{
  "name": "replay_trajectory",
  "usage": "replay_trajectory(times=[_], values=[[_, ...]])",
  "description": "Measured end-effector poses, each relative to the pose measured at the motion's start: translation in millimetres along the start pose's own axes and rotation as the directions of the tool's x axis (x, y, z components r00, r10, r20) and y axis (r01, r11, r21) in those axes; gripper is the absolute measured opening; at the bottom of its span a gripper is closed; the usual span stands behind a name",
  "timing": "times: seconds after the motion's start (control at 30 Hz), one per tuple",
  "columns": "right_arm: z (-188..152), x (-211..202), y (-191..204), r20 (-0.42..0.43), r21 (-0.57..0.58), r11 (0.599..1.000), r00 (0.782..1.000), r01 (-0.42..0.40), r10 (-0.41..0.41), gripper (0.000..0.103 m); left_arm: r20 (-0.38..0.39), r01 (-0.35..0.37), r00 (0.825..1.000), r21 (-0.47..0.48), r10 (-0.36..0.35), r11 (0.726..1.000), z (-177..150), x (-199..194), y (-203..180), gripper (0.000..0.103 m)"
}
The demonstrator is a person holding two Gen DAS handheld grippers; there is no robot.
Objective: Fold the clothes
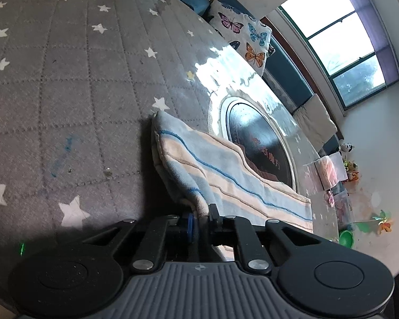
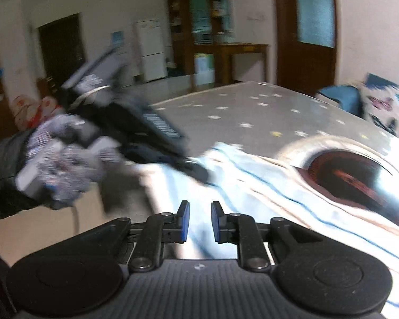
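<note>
A pale blue and peach striped cloth lies on a grey star-patterned quilted table cover. My left gripper is shut on the cloth's near edge and lifts a fold of it. In the right wrist view the same cloth is blurred by motion; the left gripper, held by a gloved hand, grips its far left edge. My right gripper is open and empty, just above the cloth's near part.
A round dark glass inset sits in the table, partly under the cloth, also seen in the right wrist view. A butterfly cushion lies on a bench by the window. Toys sit on the floor.
</note>
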State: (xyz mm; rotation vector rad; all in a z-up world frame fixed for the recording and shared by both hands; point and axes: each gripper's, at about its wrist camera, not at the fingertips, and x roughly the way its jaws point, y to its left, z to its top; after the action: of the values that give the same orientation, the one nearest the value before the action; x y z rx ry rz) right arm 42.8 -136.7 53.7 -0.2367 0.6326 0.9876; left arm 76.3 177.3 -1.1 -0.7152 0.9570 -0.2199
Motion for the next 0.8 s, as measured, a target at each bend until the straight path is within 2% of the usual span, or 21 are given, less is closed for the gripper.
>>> replay_trajectory(times=[0.1,0.17,0.27,0.33,0.43,0.53,0.8], values=[[-2.6,1.6,-31.0,-0.017,0.058,0.991,0.992,0.125,-0.124,0.016,0.009,-0.003,1.0,0.022,0.003,1.0,-0.5,-1.8,-5.2,0.012],[-5.0,10.2,-52.5,-0.043,0.098,0.97,0.975,0.221,-0.217,0.016,0.018,-0.005,1.0,0.037,0.005,0.999,0.5,-3.2,-9.9,0.012],[-10.2,25.2,-80.5,-0.079,0.158,0.944,0.956,0.29,-0.281,0.016,0.027,0.0,1.0,0.048,-0.002,0.999,2.2,-6.5,-15.3,0.012],[-14.8,35.5,-84.3,-0.088,0.147,0.934,0.945,0.326,-0.316,0.016,0.031,0.006,0.999,0.053,-0.007,0.999,3.6,-8.5,-19.3,0.012],[-19.3,48.2,-91.9,-0.105,0.128,0.92,0.927,0.371,-0.359,0.016,0.033,0.012,0.999,0.065,-0.014,0.998,6.0,-10.2,-25.9,0.012],[-23.1,52.3,-86.8,-0.084,0.102,0.913,0.918,0.396,-0.388,0.017,0.034,0.016,0.999,0.078,-0.018,0.997,8.9,-12.2,-35.3,0.012],[-24.5,53.6,-92.9,-0.075,0.137,0.91,0.92,0.391,-0.384,0.017,0.05,0.038,0.998,0.174,-0.048,0.984,13.1,-18.1,-84.2,0.011]])
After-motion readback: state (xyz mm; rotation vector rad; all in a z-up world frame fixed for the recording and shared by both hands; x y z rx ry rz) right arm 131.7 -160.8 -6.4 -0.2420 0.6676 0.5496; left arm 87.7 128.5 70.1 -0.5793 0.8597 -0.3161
